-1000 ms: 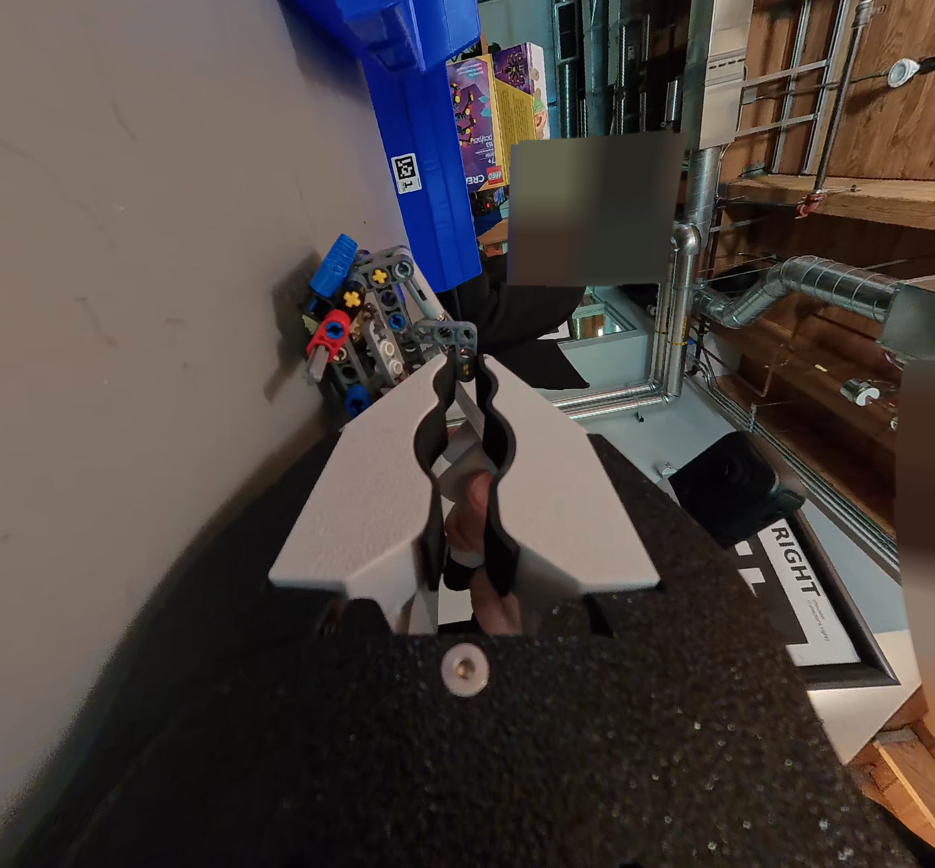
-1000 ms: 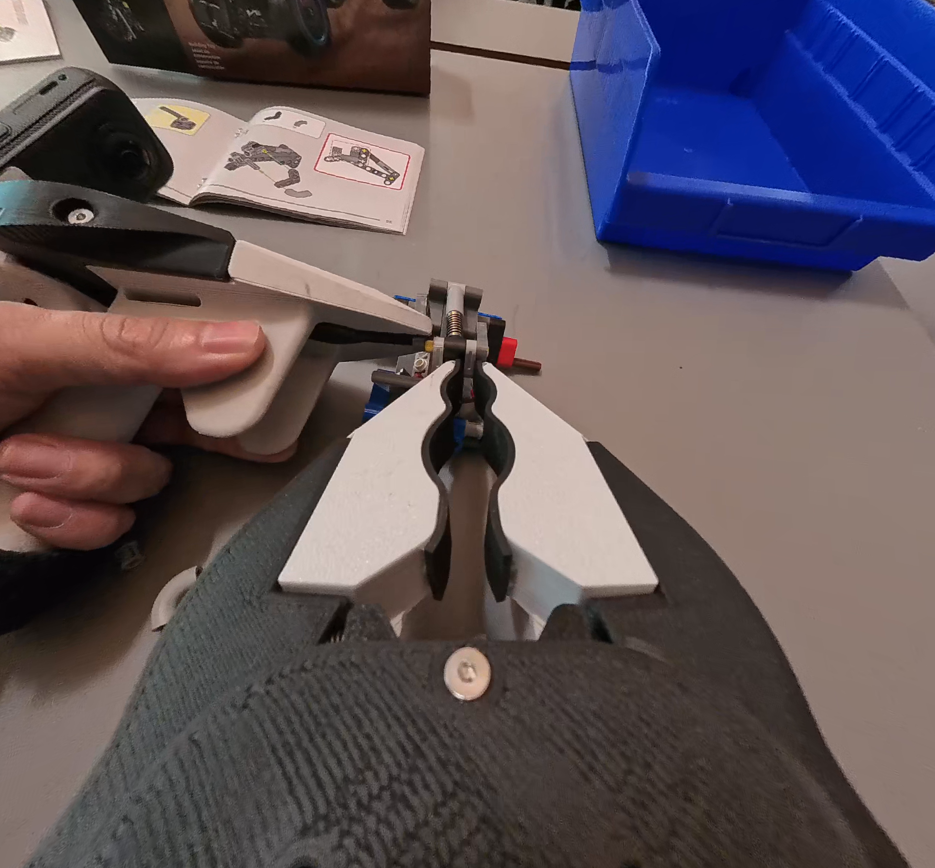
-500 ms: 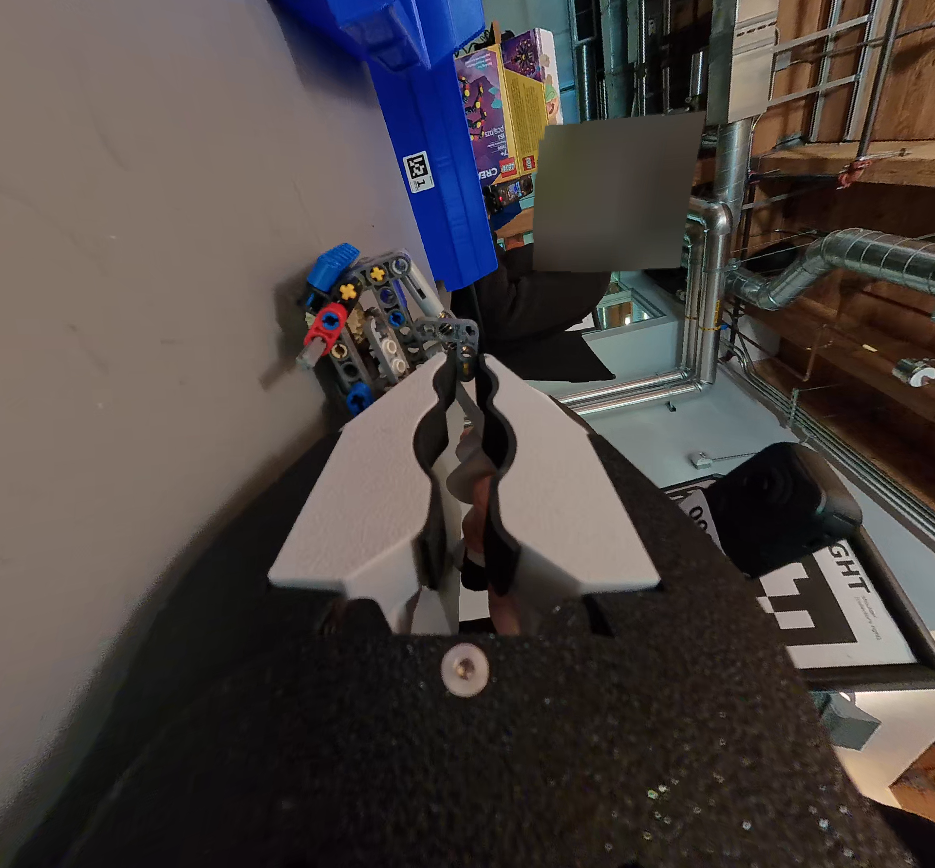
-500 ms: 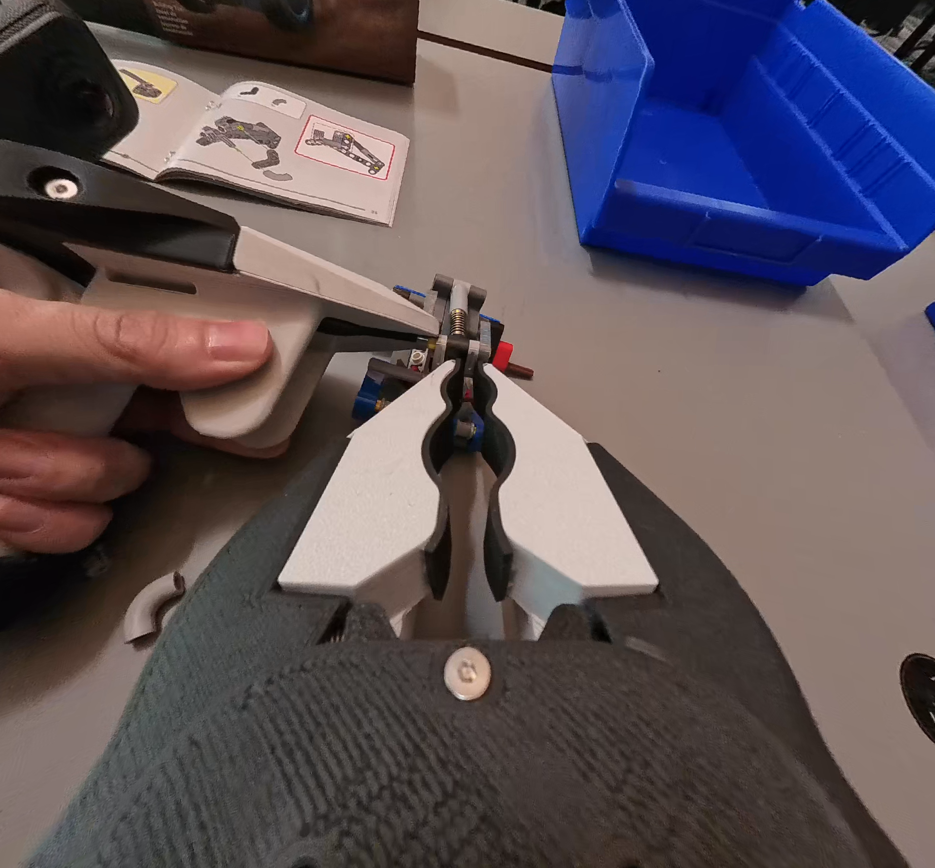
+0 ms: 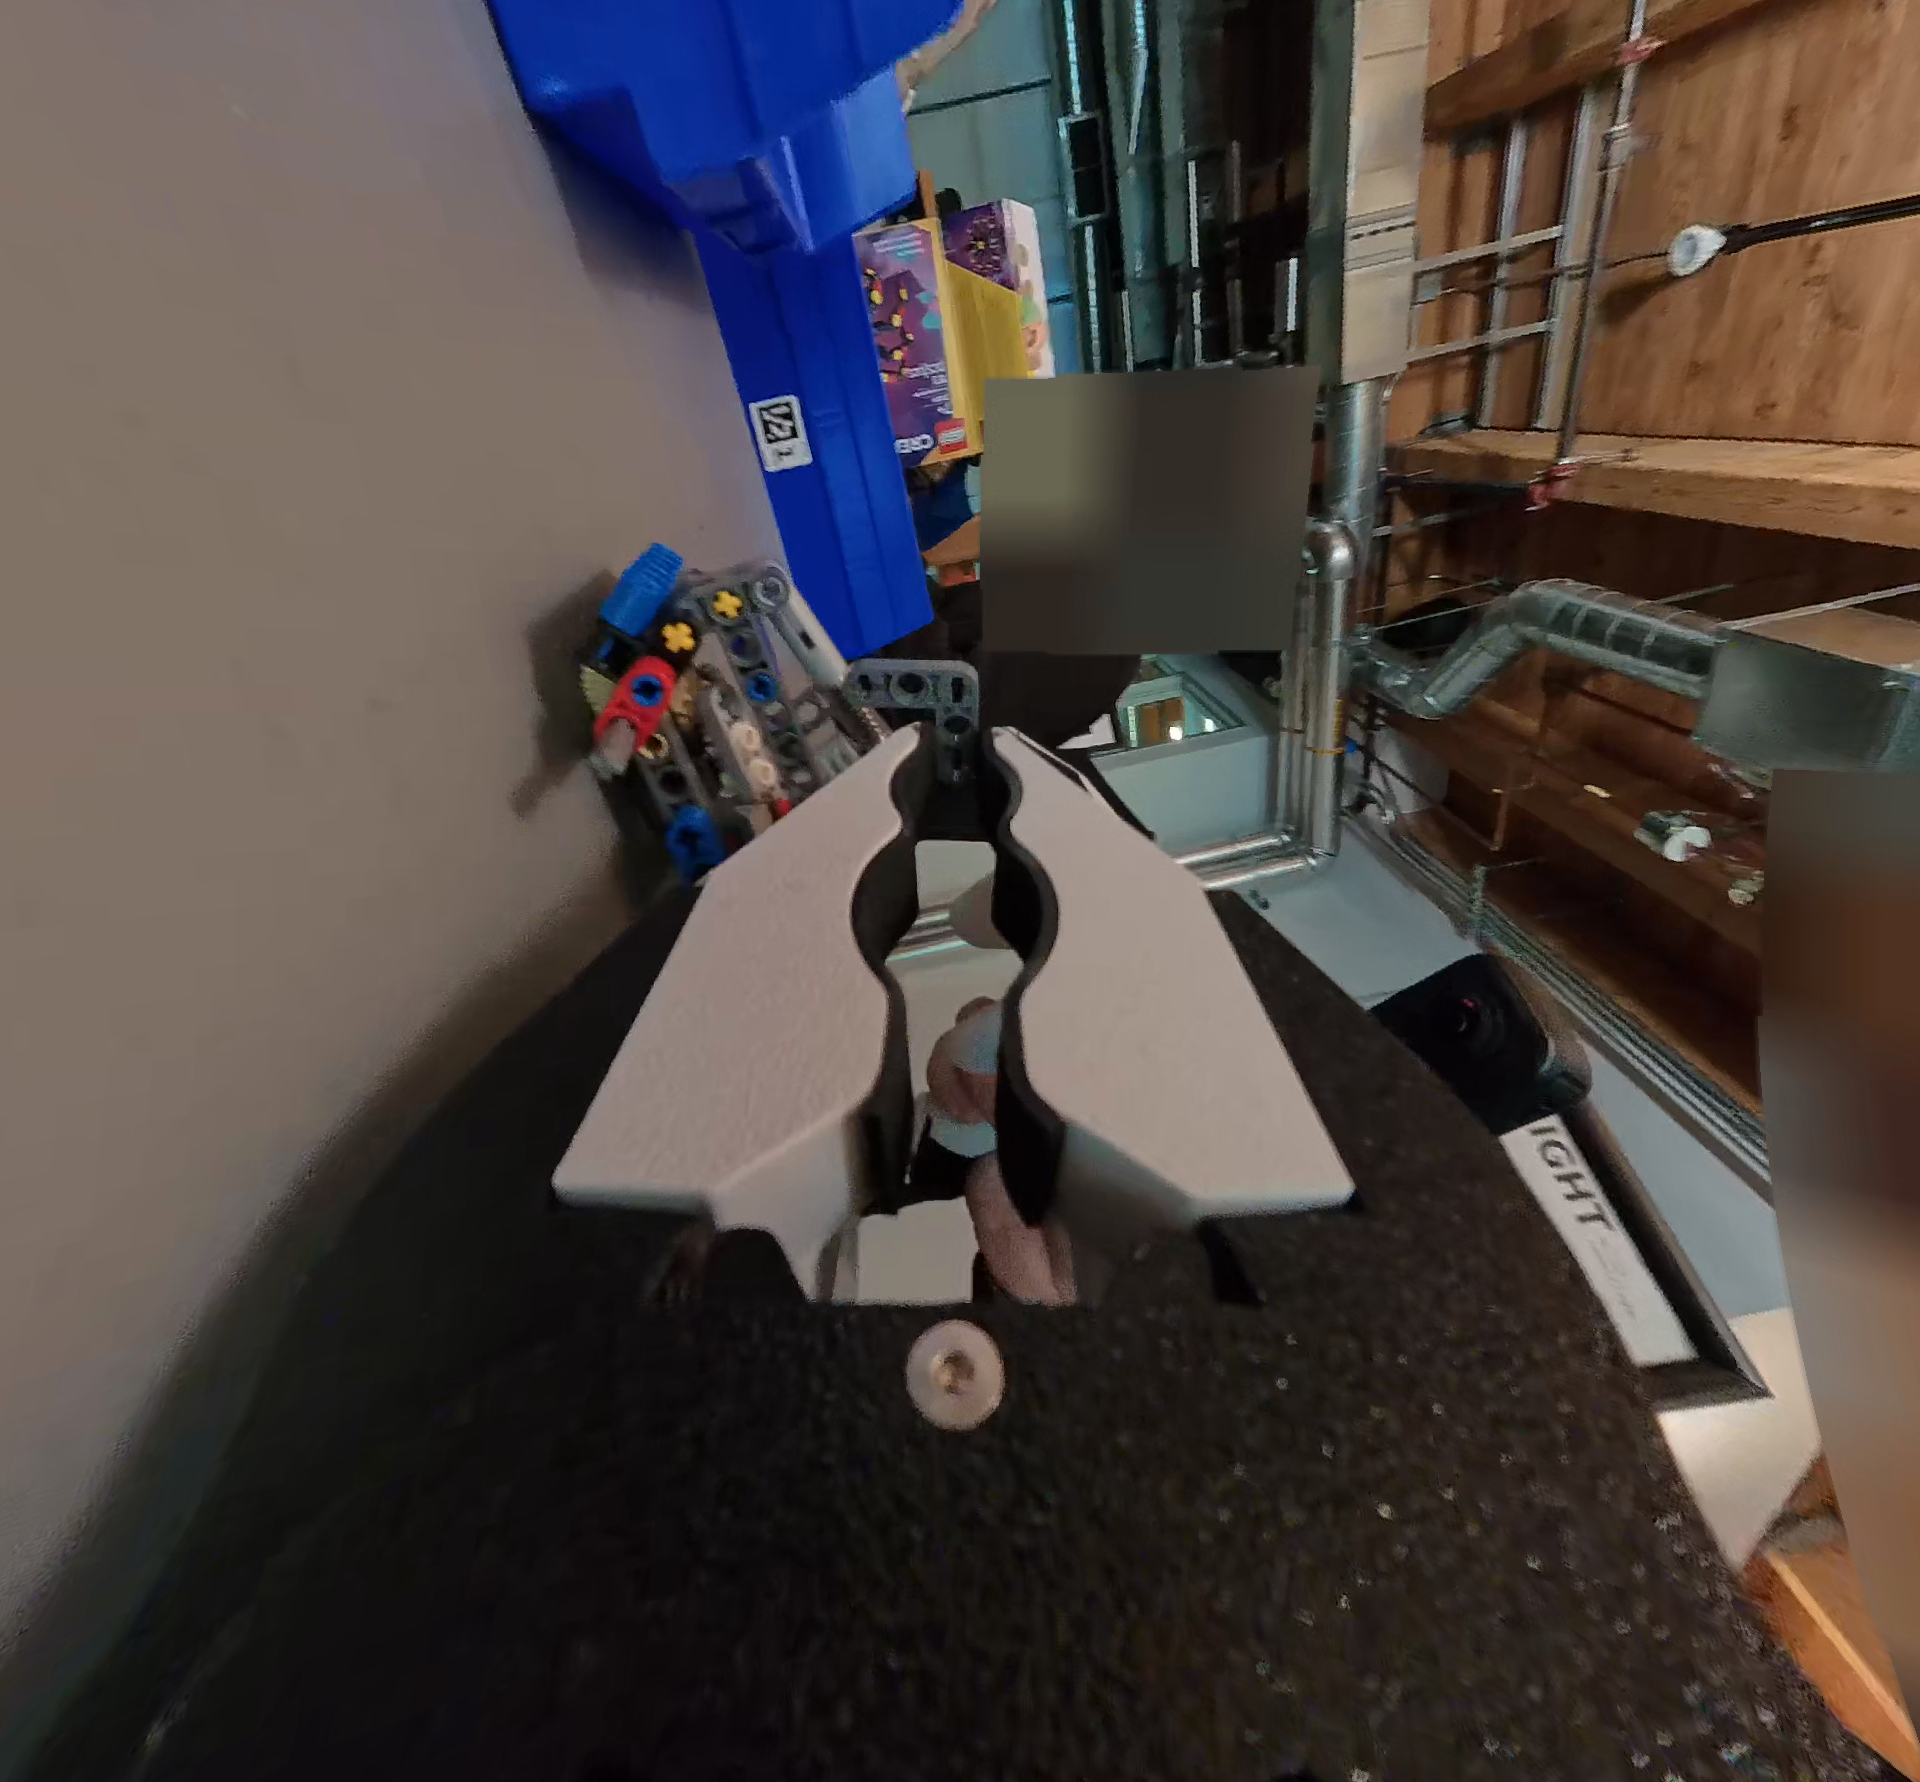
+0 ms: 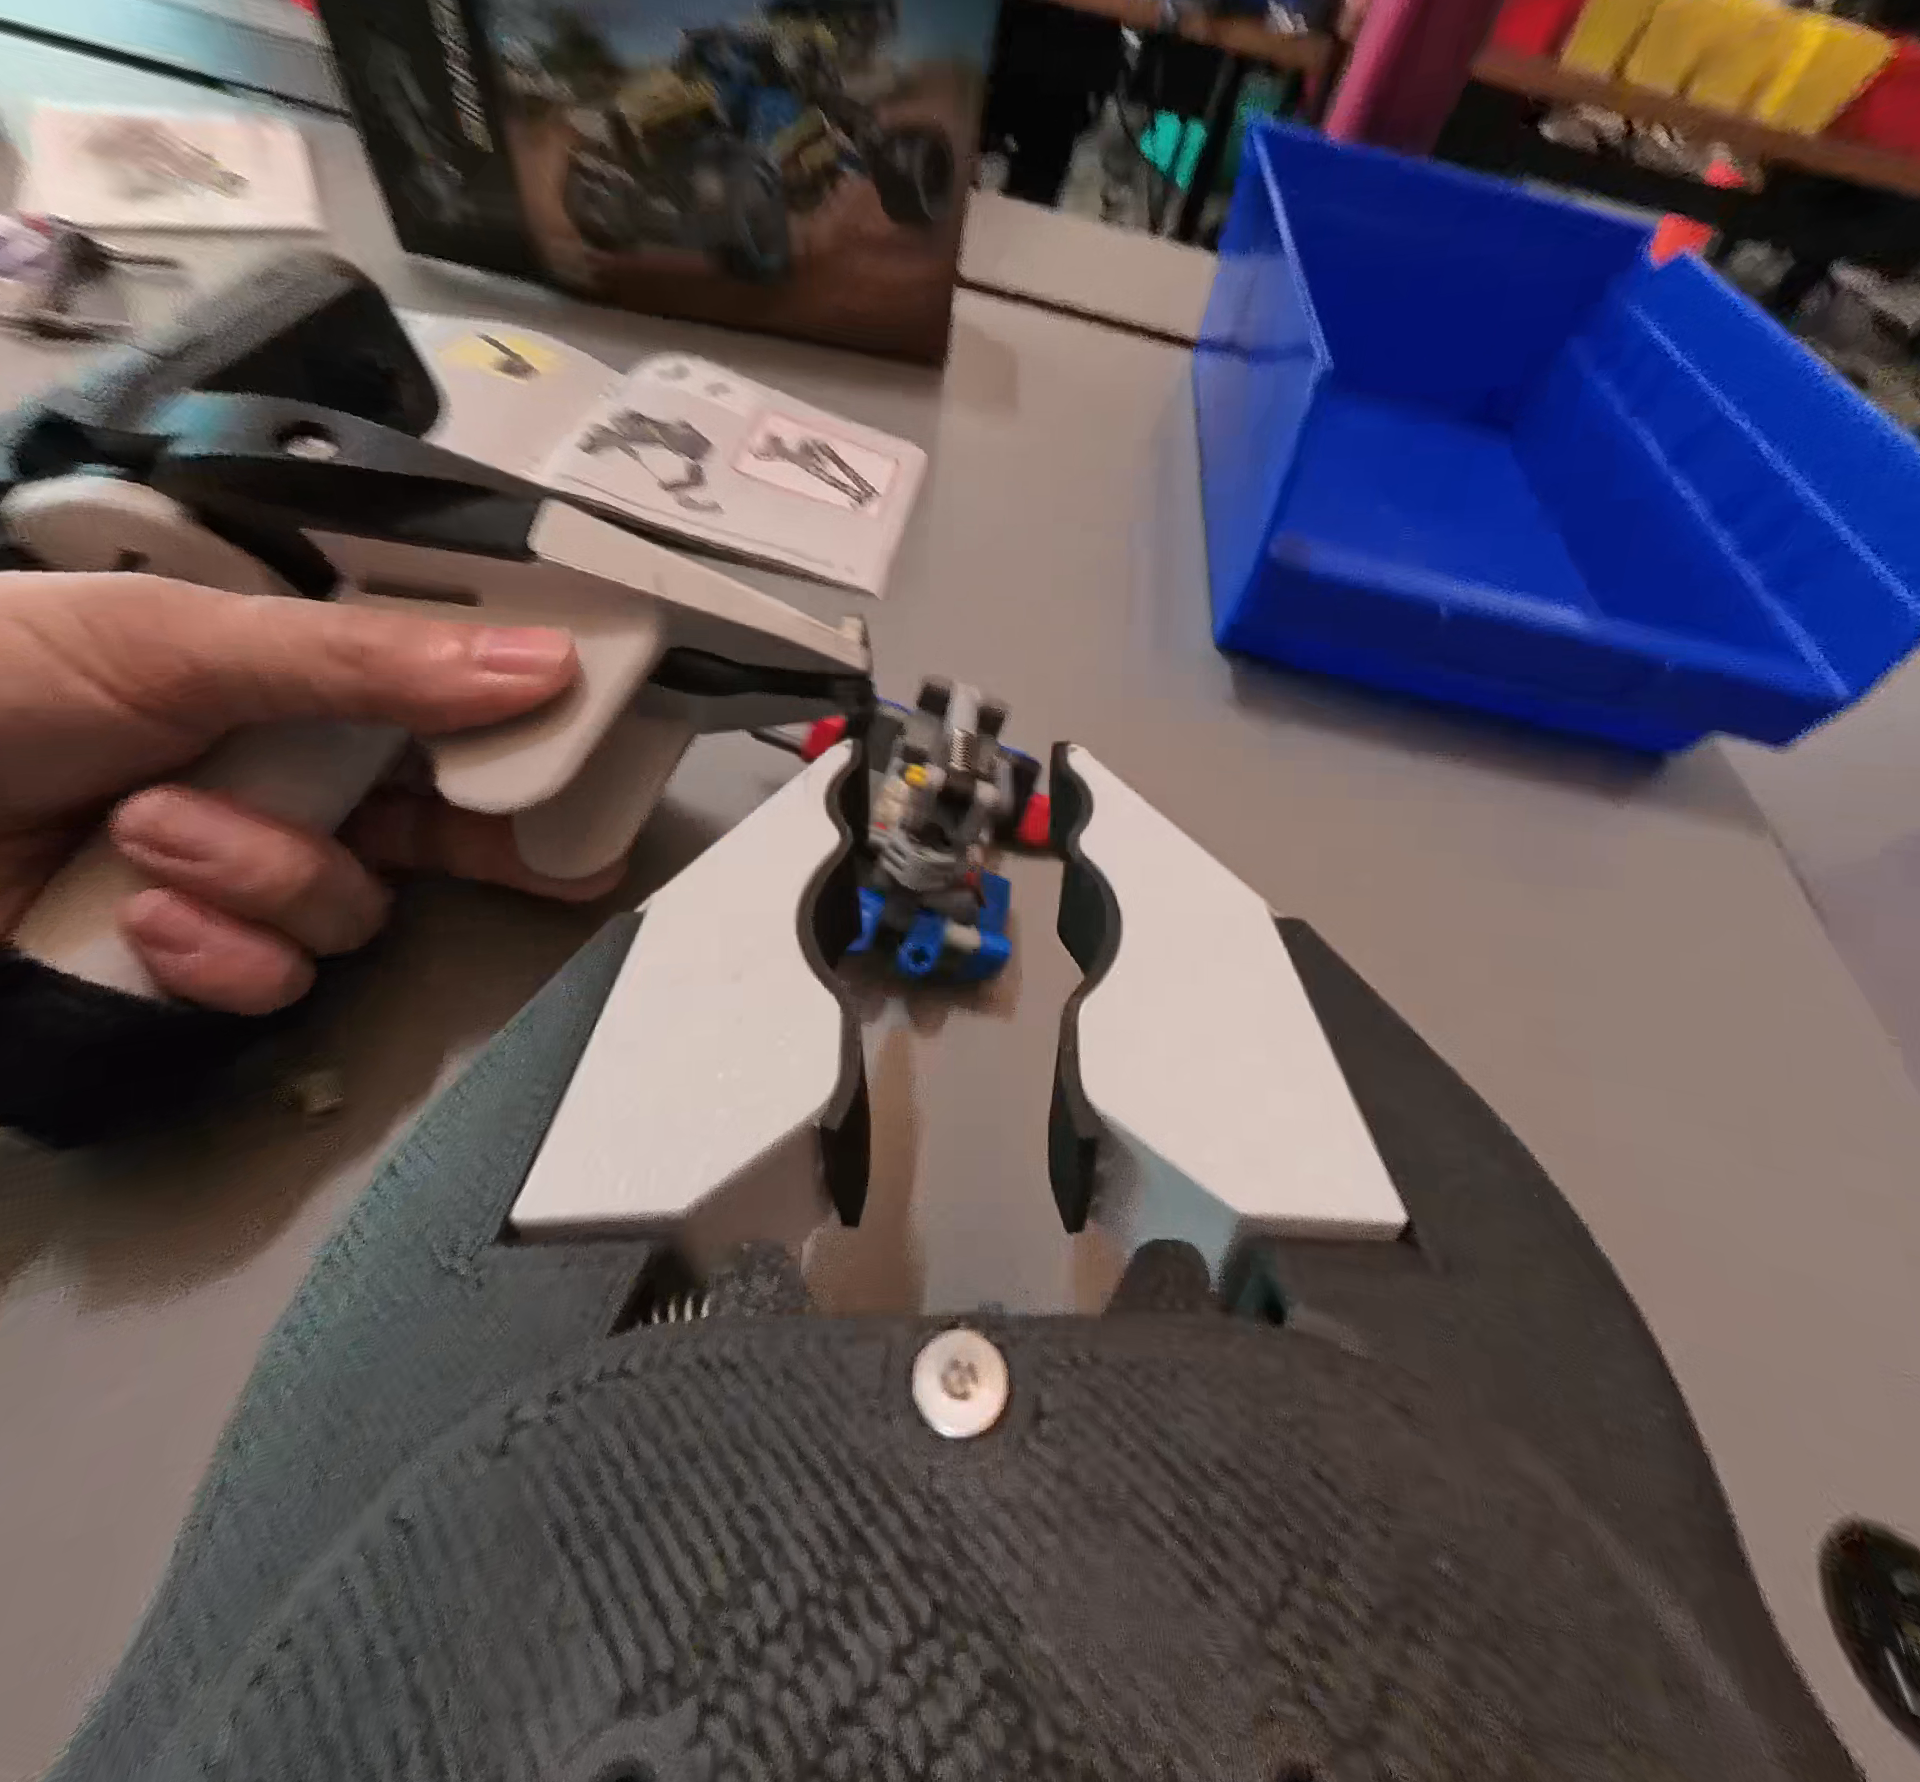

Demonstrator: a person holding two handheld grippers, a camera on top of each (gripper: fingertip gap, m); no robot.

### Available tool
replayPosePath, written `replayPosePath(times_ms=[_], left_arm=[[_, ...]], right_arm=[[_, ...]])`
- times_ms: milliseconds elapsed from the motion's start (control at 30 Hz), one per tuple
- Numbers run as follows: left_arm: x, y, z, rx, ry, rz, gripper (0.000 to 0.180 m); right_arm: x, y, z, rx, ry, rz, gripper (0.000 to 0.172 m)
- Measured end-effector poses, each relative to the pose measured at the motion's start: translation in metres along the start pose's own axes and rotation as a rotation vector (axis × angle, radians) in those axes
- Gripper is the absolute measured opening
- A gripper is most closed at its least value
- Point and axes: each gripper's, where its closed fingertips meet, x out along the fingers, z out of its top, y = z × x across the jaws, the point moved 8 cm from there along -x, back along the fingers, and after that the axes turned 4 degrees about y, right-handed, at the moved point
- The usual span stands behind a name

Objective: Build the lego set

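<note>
A small toy-brick assembly (image 6: 935,849) of grey, blue and red parts stands on the grey table (image 6: 1351,953). My right gripper (image 6: 956,797) is open, with a finger on each side of the assembly and a gap to the pads. My left gripper (image 5: 956,750) is shut on the grey L-shaped beam (image 5: 920,688) at the top of the assembly (image 5: 707,704). In the right wrist view the left gripper (image 6: 852,683) comes in from the left, held by a hand (image 6: 208,745), its tips at the assembly's top.
A blue bin (image 6: 1507,506) stands at the right, and shows in the left wrist view too (image 5: 727,18). A toy box (image 6: 727,122) and an open instruction booklet (image 6: 748,475) lie behind. A small loose piece (image 6: 312,1093) lies near the hand. Left and right tips are no more than a few centimetres apart.
My right gripper was shut on the assembly's grey top part and has opened, letting it go. My left gripper stays shut on the L-shaped beam.
</note>
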Motion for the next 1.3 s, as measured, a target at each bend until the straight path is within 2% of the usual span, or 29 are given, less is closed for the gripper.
replayPosePath(times_ms=[100,300,467,700,833,967,1300], left_arm=[[-0.001,-0.006,-0.007,-0.035,0.023,-0.06,0.003],[0.0,-0.015,-0.018,-0.036,0.048,-0.103,0.003],[-0.001,-0.017,-0.017,-0.028,0.049,-0.097,0.003],[-0.004,-0.022,-0.013,0.032,0.038,-0.091,0.004],[-0.006,-0.021,-0.012,0.034,0.044,-0.096,0.005],[-0.006,-0.022,-0.011,0.005,0.052,-0.129,0.007],[-0.009,-0.022,-0.008,0.062,0.069,-0.083,0.003]], right_arm=[[-0.005,0.013,0.007,-0.034,-0.024,0.099,0.021],[-0.005,0.019,0.008,-0.062,-0.043,0.091,0.006],[-0.006,0.02,0.008,-0.095,-0.05,0.063,0.001],[-0.009,0.017,0.011,-0.075,-0.092,0.02,0.0],[-0.01,0.019,0.013,-0.052,-0.123,0.059,0.0],[-0.007,0.021,0.012,-0.06,-0.1,0.069,0.0],[-0.004,0.025,0.011,-0.067,-0.092,0.057,0.0]])
